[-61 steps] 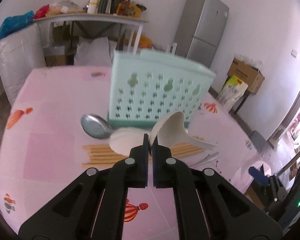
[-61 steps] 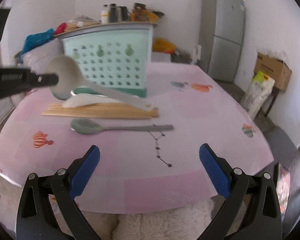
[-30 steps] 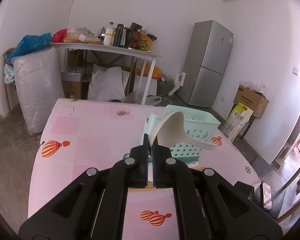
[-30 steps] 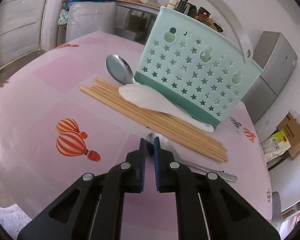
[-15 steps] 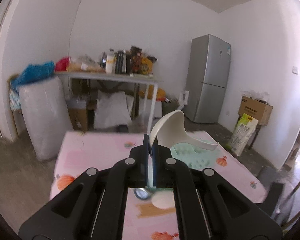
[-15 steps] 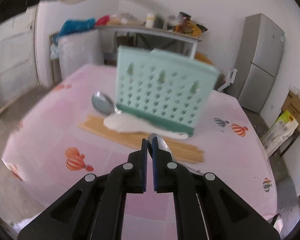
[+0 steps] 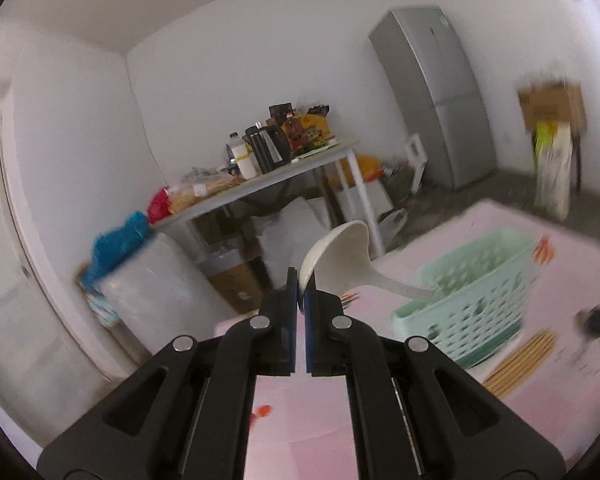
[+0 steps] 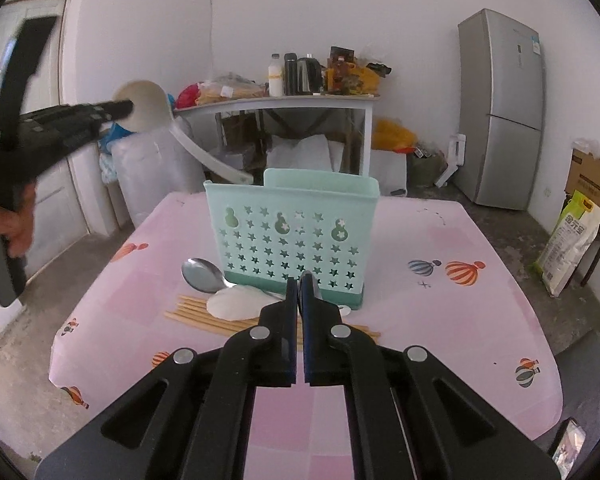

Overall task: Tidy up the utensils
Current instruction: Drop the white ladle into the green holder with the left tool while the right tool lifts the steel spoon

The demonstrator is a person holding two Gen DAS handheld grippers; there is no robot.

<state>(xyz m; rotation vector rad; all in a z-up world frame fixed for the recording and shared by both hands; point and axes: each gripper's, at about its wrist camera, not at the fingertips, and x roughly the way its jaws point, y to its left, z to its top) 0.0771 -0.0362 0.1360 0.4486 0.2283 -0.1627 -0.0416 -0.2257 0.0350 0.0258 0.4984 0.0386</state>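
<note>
My left gripper (image 7: 299, 294) is shut on the bowl rim of a white plastic ladle (image 7: 340, 258), held high; its handle tip hangs over the mint green utensil basket (image 7: 474, 304). From the right wrist view the ladle (image 8: 148, 105) sits up left, its handle reaching down to the basket's (image 8: 292, 236) left rim. My right gripper (image 8: 299, 286) is shut on a metal spoon, of which only a sliver (image 8: 314, 286) shows past the fingers, in front of the basket. Another metal spoon (image 8: 202, 275), a white rice paddle (image 8: 236, 304) and wooden chopsticks (image 8: 204, 318) lie on the pink tablecloth (image 8: 420, 320).
A side table (image 8: 276, 102) with bottles and bags stands behind, a grey fridge (image 8: 500, 108) at the right. A wrapped bundle (image 7: 152, 296) and boxes sit on the floor. A phone (image 8: 566, 446) lies at the table's near right corner.
My left gripper has swung up and leftward with the ladle, bringing its handle over the basket. My right gripper has lifted the spoon off the cloth and pulled back, centred on the basket.
</note>
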